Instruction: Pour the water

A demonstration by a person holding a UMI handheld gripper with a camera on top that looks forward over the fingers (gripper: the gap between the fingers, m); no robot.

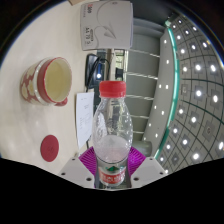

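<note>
The gripper [111,172] is closed on an upright bottle [112,130], both pads pressing its sides; a cup [48,80] stands beyond-left of the bottle

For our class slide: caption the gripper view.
Tongs grip a capped water bottle upright, a cup ahead on the table.

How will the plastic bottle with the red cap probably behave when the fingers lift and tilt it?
The bottle looks thin and clear, so its wall may dent under the fingers. It is tall and narrow, so it could tip easily. The smooth plastic may slip. The red cap seems closed, so nothing should spill yet.
</note>
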